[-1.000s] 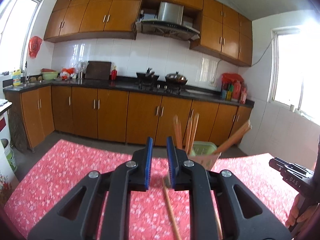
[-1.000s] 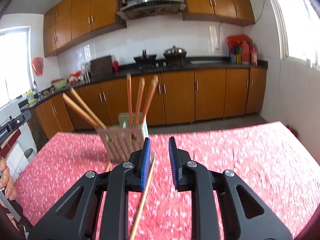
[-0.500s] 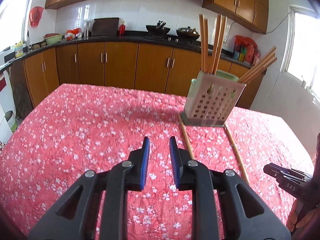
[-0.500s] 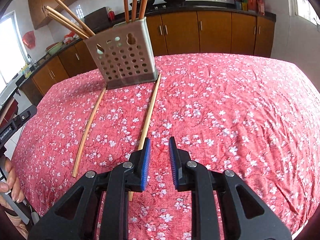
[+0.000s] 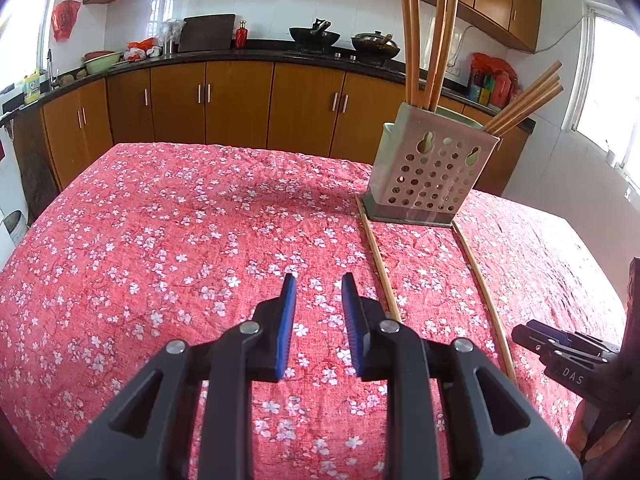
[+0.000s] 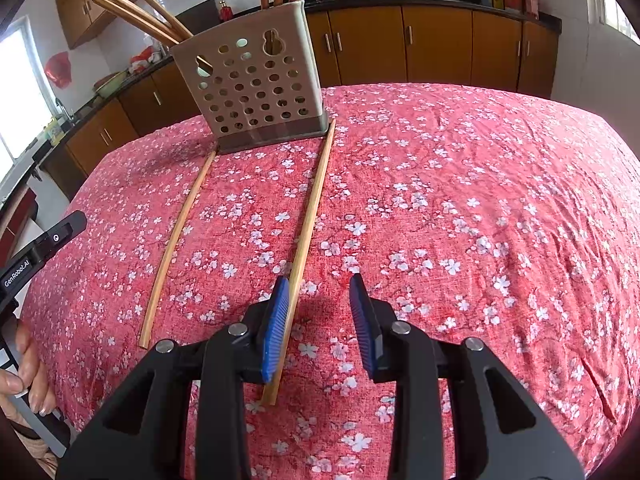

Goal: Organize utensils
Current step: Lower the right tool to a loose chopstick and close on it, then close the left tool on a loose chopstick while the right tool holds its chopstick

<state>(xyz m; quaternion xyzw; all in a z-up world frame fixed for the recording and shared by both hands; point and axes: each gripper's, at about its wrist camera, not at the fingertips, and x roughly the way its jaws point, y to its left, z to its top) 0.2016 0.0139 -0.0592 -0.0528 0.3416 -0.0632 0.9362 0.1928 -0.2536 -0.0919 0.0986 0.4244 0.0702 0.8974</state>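
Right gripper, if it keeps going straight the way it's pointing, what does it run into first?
Most likely the red floral tablecloth: the right gripper tilts down at it with nothing in the gap ahead. The nearer loose chopstick lies just inside its left finger, so that finger may brush it; depth is hard to judge.

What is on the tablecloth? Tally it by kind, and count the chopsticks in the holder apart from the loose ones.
Loose chopsticks lying on the cloth: 2
Chopsticks in the holder: 7, of which 4 upright and 3 leaning
Perforated chopstick holder: 1
Total: 10
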